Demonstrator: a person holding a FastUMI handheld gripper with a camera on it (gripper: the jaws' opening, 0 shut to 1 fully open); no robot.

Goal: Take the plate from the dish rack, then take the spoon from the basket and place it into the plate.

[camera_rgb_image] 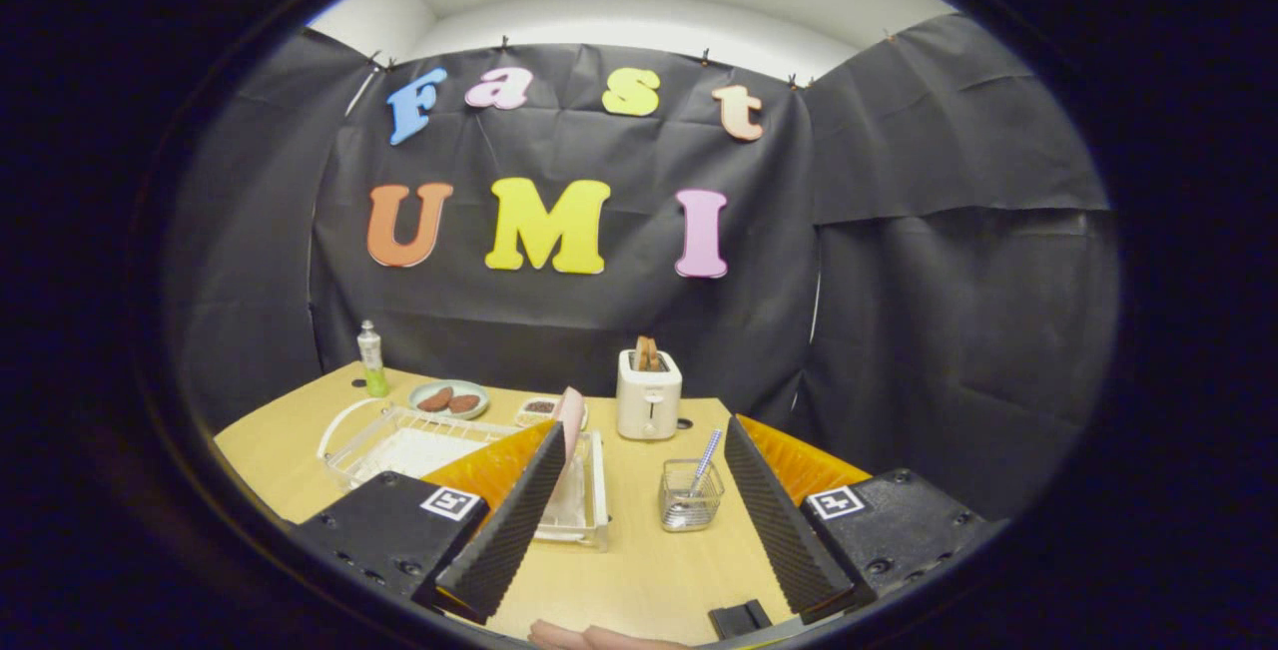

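Hand-held gripper (639, 520) spread wide, holding nothing, above the worktop (639, 570). Pink plate (571, 417) stands upright in the white dish rack (399, 440) at eleven o'clock. Spoon (702, 465) leans in the wire basket (689, 495) at one o'clock.

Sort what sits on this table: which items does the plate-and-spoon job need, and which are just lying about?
Job:
pink plate standing in the white dish rack
spoon in the wire basket
gripper, fingers open, holding nothing

Lying about:
toaster with toast
green bottle
small plate of brown patties
small dish behind the rack
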